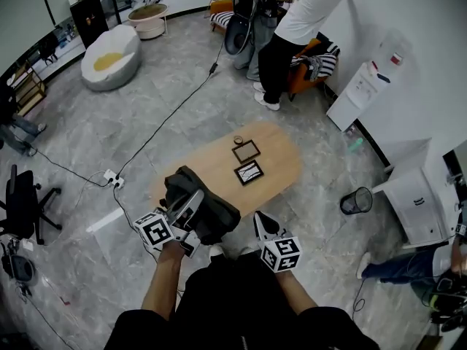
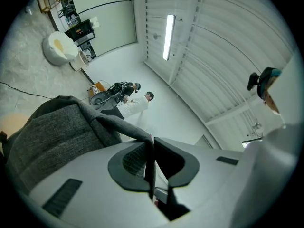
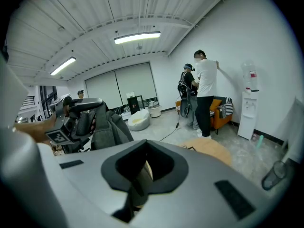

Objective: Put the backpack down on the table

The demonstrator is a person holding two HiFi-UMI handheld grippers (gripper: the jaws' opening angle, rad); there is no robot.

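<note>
A dark grey backpack [image 1: 208, 208] hangs over the near left end of an oval wooden table [image 1: 281, 159]. My left gripper [image 1: 195, 200] is shut on a fold of the backpack's top. In the left gripper view the grey fabric [image 2: 52, 132] fills the left side, and a thin strip of it runs between the closed jaws of the left gripper [image 2: 151, 146]. My right gripper [image 1: 263, 223] hovers at the table's near edge, right of the backpack, shut with nothing in it. The right gripper view shows the right gripper [image 3: 145, 167], with the backpack [image 3: 102, 127] and the left gripper [image 3: 71, 113] on its left.
Two small picture frames [image 1: 246, 150] [image 1: 249, 172] lie on the table's middle. A person in a white shirt [image 1: 299, 20] stands at the far wall. A wire bin [image 1: 356, 200] stands right of the table. On the floor at left are an office chair [image 1: 25, 203] and a cable with a power strip [image 1: 113, 179].
</note>
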